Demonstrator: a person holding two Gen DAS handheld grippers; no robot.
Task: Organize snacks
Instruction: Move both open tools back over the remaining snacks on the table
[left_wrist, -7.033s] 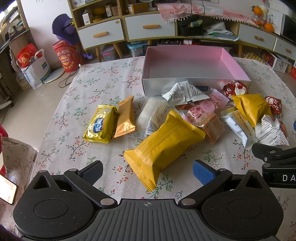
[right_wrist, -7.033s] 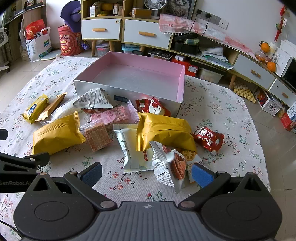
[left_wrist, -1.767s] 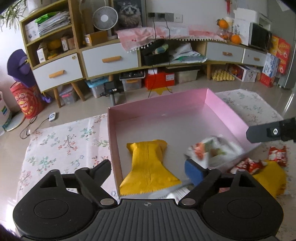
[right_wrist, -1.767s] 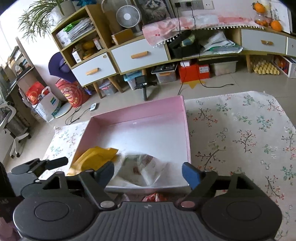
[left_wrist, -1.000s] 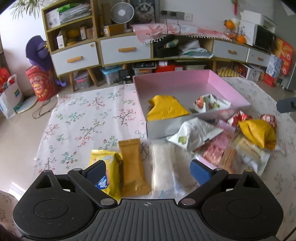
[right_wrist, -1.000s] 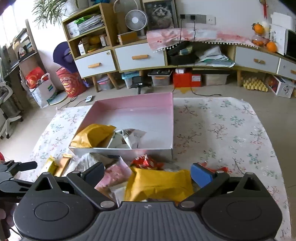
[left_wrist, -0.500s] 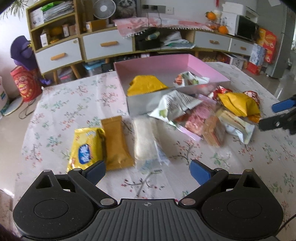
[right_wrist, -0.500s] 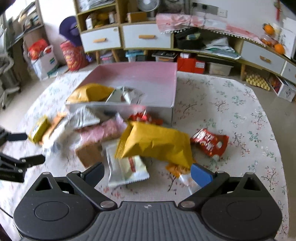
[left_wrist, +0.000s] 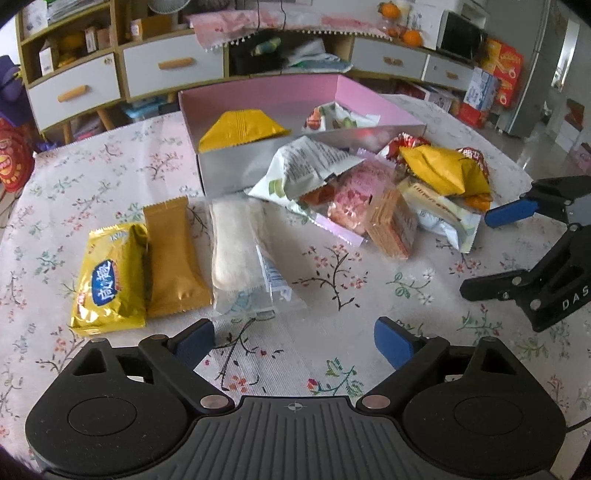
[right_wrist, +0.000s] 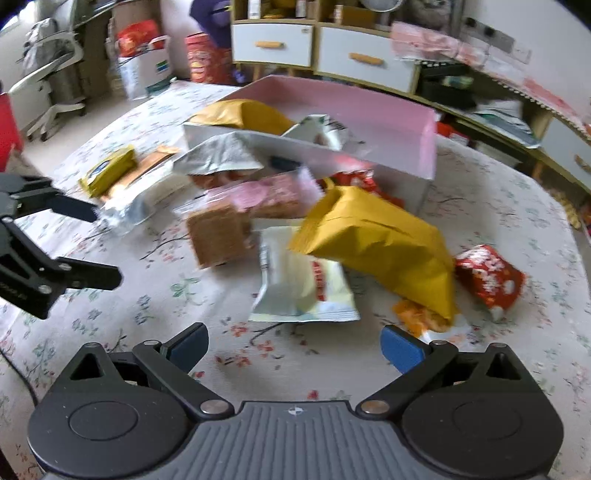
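A pink box (left_wrist: 384, 107) at the back of the table holds a yellow packet (left_wrist: 240, 127) and a white packet (left_wrist: 340, 118). Loose snacks lie in front of it: a gold packet with a blue label (left_wrist: 110, 280), an orange-gold packet (left_wrist: 171, 258) and a clear rice-cracker packet (left_wrist: 236, 251). My left gripper (left_wrist: 293, 339) hovers just short of the cracker packet, its jaws closing with nothing between them. My right gripper (right_wrist: 294, 347) is open over the cloth, just before a white packet (right_wrist: 299, 284) and a large yellow bag (right_wrist: 376, 243).
A brown wafer pack (right_wrist: 218, 232), a pink packet (left_wrist: 354, 199) and a red packet (right_wrist: 487, 277) crowd the middle. The floral tablecloth (left_wrist: 332, 280) covers a round table. Drawers and shelves (left_wrist: 173, 66) stand behind it. Each gripper shows at the side of the other's view.
Both grippers have sunk toward the table and drawn nearer the loose snacks. The right view has rolled and now looks closely at the yellow bag and the white packet.
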